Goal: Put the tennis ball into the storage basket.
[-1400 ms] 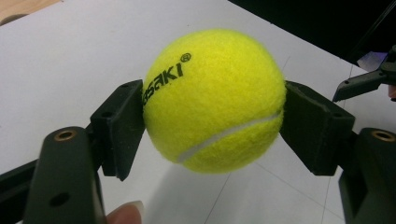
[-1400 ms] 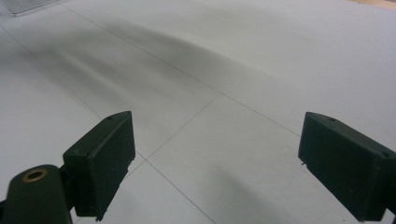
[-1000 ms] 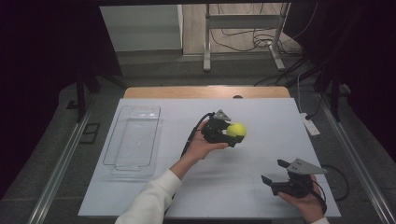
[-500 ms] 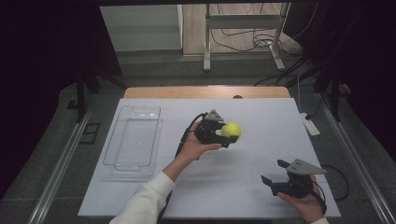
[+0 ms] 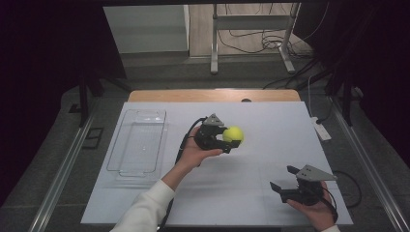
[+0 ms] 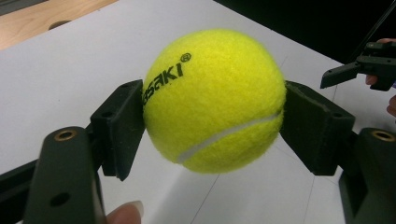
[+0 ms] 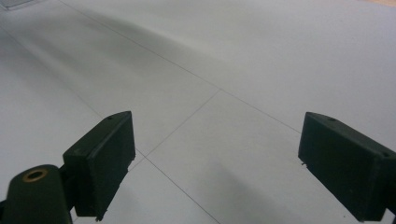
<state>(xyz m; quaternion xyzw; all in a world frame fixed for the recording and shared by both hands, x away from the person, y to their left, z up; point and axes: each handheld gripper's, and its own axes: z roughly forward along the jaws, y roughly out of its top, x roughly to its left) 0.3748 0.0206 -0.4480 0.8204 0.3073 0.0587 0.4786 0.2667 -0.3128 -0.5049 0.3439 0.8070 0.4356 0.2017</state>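
A yellow tennis ball (image 5: 234, 134) (image 6: 214, 100) is clamped between the two black pads of my left gripper (image 5: 231, 137) (image 6: 212, 116), held a little above the middle of the white table (image 5: 270, 121). The pads press on both sides of the ball. Near the table's front right corner, my right gripper (image 5: 283, 178) (image 7: 212, 163) rests in a hand with its jaws wide apart and nothing between them; they point left over bare table. The right gripper also appears at the right edge of the left gripper view (image 6: 364, 70).
A clear plastic tray (image 5: 140, 142) lies on the left part of the table. A white power strip (image 5: 321, 129) sits at the right edge. A wooden strip (image 5: 212, 95) runs along the far edge, with stand legs and cables on the floor beyond.
My left gripper has carried the ball a short way to the left and slightly toward the person. The right gripper has stayed where it was.
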